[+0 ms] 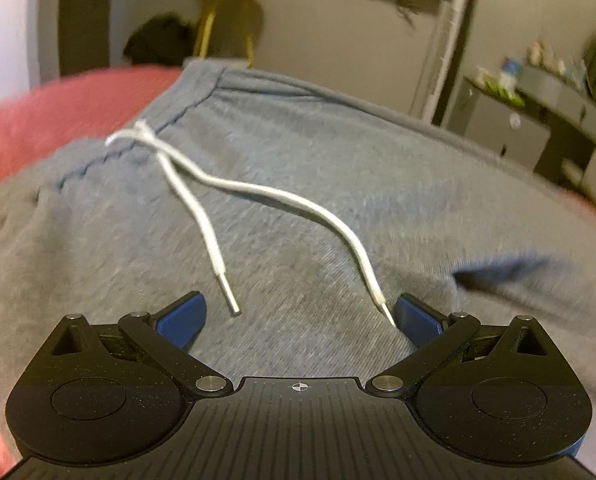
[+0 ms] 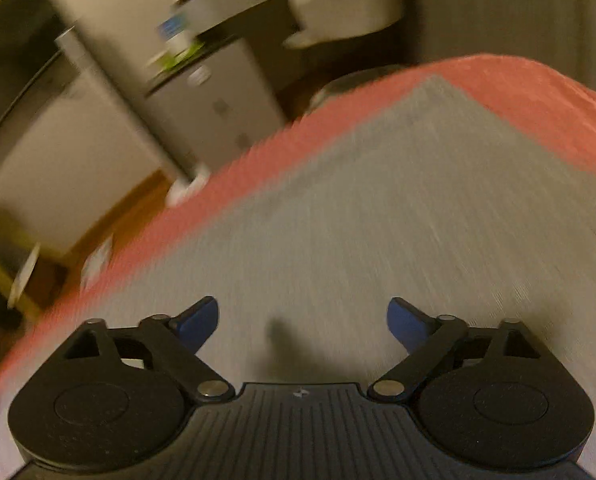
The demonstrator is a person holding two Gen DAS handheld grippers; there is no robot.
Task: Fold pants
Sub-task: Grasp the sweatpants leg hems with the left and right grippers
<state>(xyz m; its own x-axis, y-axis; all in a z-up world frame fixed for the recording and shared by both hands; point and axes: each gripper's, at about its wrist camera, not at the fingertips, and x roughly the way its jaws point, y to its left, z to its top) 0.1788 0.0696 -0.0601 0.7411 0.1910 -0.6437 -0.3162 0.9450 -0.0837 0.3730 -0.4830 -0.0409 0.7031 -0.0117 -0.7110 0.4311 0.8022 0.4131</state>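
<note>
Grey sweatpants [image 1: 298,152] lie flat on a pink bedspread [image 1: 69,92]. The waistband is at the far left, with a white drawstring [image 1: 201,184] whose two ends trail toward me. My left gripper [image 1: 300,320] is open and empty, low over the fabric just below the drawstring tips. In the right wrist view the grey pants [image 2: 378,208] stretch away to a far corner on the pink bedspread [image 2: 538,92]. My right gripper [image 2: 302,322] is open and empty, just above the fabric. That view is motion-blurred.
The bed edge [image 2: 169,216] runs diagonally on the left of the right wrist view, with wood floor [image 2: 129,216] and white cabinets [image 2: 217,108] beyond. A yellow-legged side table [image 1: 225,24] and a cluttered dresser [image 1: 538,96] stand behind the bed.
</note>
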